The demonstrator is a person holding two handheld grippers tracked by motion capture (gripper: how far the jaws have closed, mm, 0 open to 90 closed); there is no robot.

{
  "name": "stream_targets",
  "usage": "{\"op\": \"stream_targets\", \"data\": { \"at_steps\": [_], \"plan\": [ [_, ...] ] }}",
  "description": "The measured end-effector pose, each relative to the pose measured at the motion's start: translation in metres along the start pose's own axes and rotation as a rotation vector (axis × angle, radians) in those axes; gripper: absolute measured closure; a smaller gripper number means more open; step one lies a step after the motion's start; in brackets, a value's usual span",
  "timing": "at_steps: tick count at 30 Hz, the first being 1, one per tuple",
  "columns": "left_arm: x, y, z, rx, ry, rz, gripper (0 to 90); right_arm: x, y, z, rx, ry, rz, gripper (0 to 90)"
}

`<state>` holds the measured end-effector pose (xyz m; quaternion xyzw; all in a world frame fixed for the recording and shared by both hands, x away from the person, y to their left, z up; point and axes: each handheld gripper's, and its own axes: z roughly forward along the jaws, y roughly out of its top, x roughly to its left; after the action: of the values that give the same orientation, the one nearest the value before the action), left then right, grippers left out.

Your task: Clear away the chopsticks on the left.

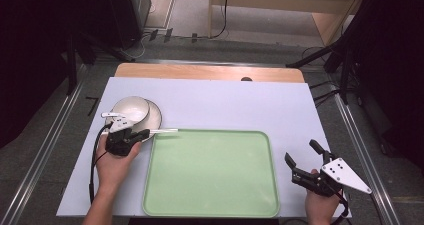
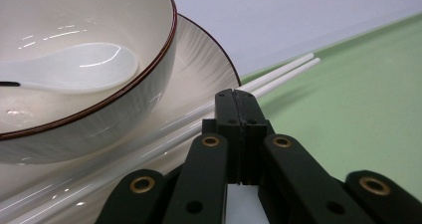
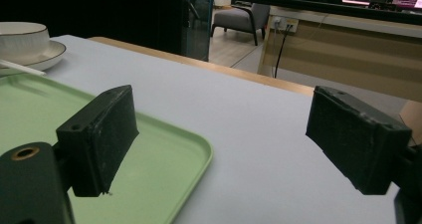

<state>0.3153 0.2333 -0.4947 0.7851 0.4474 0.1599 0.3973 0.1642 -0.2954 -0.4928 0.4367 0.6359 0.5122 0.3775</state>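
In the high view, a green tray [image 1: 212, 172] lies on the pale tabletop [image 1: 225, 102], and everything else is placed from it. Just off the tray's far left corner stands a white bowl [image 1: 131, 110] on a white plate [image 1: 154, 116]. A pair of white chopsticks [image 1: 165, 131] lies from the plate's near edge toward the tray, the tips reaching over the tray's far left rim. The left gripper [image 1: 142, 134], held in the person's left hand [image 1: 114, 165], sits at the tray's left far corner with its tip at the chopsticks beside the plate. The right gripper [image 1: 302, 155] is to the right of the tray, over bare tabletop, with its jaws spread wide and nothing between them.

In the left gripper view, the left gripper [image 2: 238, 104] has its two black jaws pressed flat together, with nothing visibly caught between them. The chopsticks [image 2: 278, 74] run just past the jaw tips, from the plate [image 2: 206, 59] out over the tray [image 2: 358, 99]. Whether the tips touch the chopsticks cannot be told. The bowl [image 2: 99, 114] stands on the plate, on the side away from the tray, with a white spoon [image 2: 84, 67] lying inside it.

In the right gripper view, the right gripper [image 3: 221, 134] stands wide open and empty above the tray's edge [image 3: 199, 159]. Beyond the tray's far end are the bowl [image 3: 22, 40] on its plate [image 3: 50, 55] and the chopstick ends [image 3: 22, 67].
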Motion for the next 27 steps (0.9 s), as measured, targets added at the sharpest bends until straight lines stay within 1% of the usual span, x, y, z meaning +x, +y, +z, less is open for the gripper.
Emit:
{"op": "stream_targets", "data": {
  "at_steps": [2, 6, 8, 11, 15, 16, 18, 22, 24, 27],
  "plan": [
    [0.0, 0.0, 0.003, 0.01, 0.017, -0.001, 90.0, 0.0, 0.0, 0.0, 0.004, 0.003, -0.001, 13.1],
    [-0.001, 0.002, 0.009, 0.019, 0.026, -0.003, 90.0, -0.001, -0.001, -0.001, 0.01, 0.001, 0.005, 13.1],
    [-0.001, 0.003, 0.011, 0.019, 0.025, -0.001, 90.0, -0.001, -0.002, -0.002, 0.013, 0.0, 0.0, 13.1],
    [-0.001, 0.004, 0.015, 0.021, 0.022, -0.011, 90.0, -0.001, -0.003, -0.003, 0.016, -0.001, 0.003, 13.1],
    [-0.002, 0.006, 0.02, 0.025, 0.029, -0.005, 90.0, -0.001, -0.004, -0.003, 0.018, 0.003, -0.002, 13.1],
    [-0.003, 0.007, 0.021, 0.024, 0.031, -0.008, 90.0, 0.0, -0.005, -0.003, 0.022, 0.009, 0.005, 13.1],
    [-0.003, 0.007, 0.024, 0.016, 0.036, -0.019, 90.0, 0.0, -0.005, -0.003, 0.022, 0.012, 0.003, 13.1],
    [-0.003, 0.008, 0.028, 0.006, 0.051, -0.028, 90.0, 0.002, -0.006, -0.004, 0.027, 0.018, 0.0, 13.1],
    [-0.003, 0.008, 0.03, -0.006, 0.067, -0.037, 90.0, 0.002, -0.006, -0.005, 0.031, 0.017, 0.003, 13.1],
    [-0.003, 0.009, 0.032, -0.014, 0.081, -0.048, 90.0, 0.002, -0.006, -0.005, 0.028, 0.018, 0.001, 13.1]
  ]
}}
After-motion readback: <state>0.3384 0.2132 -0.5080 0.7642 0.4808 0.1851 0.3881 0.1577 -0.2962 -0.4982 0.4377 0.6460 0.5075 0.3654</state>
